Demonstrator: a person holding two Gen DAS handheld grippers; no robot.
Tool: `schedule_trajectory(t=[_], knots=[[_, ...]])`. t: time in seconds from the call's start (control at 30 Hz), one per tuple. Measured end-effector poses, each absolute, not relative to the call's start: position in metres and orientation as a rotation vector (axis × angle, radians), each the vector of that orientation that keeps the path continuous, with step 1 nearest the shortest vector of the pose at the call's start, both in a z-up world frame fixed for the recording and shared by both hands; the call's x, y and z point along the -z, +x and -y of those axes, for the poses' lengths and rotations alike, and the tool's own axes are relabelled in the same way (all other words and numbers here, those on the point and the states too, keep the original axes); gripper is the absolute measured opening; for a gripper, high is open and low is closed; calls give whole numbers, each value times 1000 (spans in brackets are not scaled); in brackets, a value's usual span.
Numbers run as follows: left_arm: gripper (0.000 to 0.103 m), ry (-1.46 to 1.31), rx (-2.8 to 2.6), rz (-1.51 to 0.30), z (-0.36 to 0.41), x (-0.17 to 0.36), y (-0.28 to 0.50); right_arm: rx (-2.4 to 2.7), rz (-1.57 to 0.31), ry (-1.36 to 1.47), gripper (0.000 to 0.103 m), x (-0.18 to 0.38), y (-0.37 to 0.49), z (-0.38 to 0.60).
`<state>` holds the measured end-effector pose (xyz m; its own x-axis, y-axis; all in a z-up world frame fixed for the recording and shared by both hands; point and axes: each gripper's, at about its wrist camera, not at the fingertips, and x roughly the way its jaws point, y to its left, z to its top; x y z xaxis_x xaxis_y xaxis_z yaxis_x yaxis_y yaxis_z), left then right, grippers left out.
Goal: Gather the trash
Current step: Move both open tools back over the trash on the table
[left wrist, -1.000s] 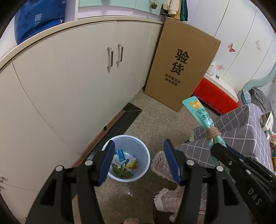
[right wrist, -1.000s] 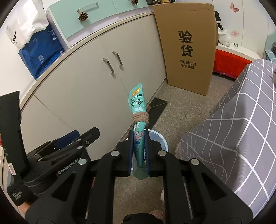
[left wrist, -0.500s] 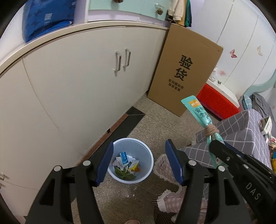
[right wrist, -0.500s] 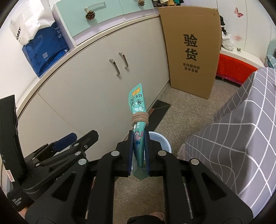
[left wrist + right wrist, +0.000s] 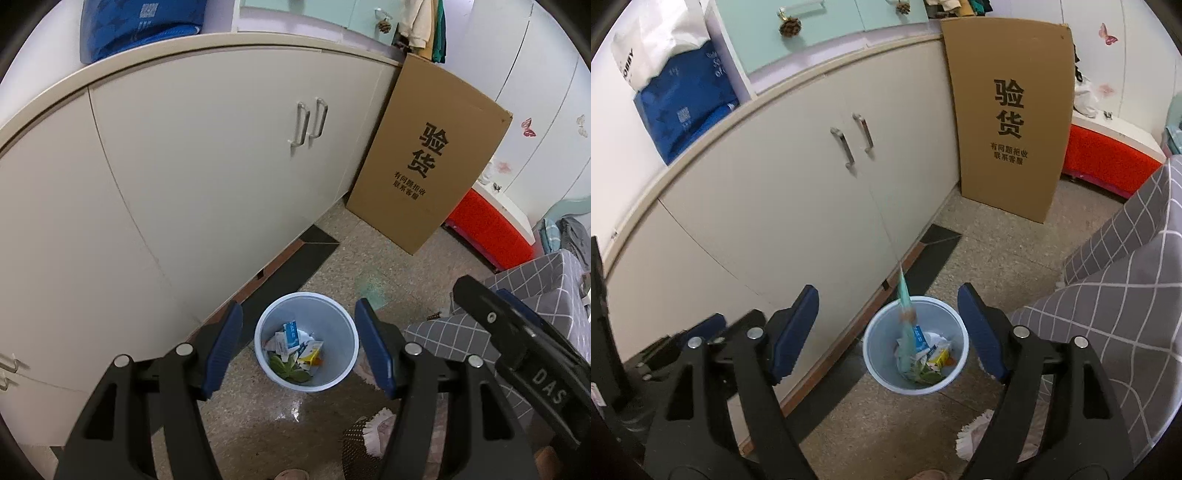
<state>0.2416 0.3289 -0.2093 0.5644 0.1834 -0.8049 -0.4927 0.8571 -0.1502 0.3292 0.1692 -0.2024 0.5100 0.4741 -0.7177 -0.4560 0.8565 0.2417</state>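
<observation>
A pale blue waste bin (image 5: 877, 352) (image 5: 341, 334) stands on the speckled floor by the cream cabinets, holding wrappers and a green leaf. A teal snack packet (image 5: 905, 317), blurred, drops into the bin, clear of both pads. My right gripper (image 5: 888, 319) hangs above the bin, its jaws opening wide with nothing pressed between them. My left gripper (image 5: 299, 345) is open and empty, framing the bin from above. In the left wrist view the right gripper's black body (image 5: 517, 339) shows at the right; the packet is only a faint teal smear there.
Cream cabinet doors (image 5: 207, 177) run along the left. A tall cardboard box (image 5: 428, 166) leans at the far end, with a red storage box (image 5: 491, 232) beside it. A grey checked cover (image 5: 1126, 280) fills the right. A fringed rug (image 5: 376, 428) lies near the bin.
The right gripper's jaws have sprung apart and let go of the teal packet, which now falls into the bin. Both grippers have shifted, so the bin sits more centrally between their fingers.
</observation>
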Motion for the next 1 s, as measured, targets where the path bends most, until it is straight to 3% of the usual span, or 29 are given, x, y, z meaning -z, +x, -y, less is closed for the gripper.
schedule_trajectory(t=[0.57,1.0], knots=[[66,-347,-333,-839,-282,178,229,-513,-841,67,77,170,308,-114],[72,-240,-153,-767,-158,121,230,-382,-673,159,77,110,267,24]])
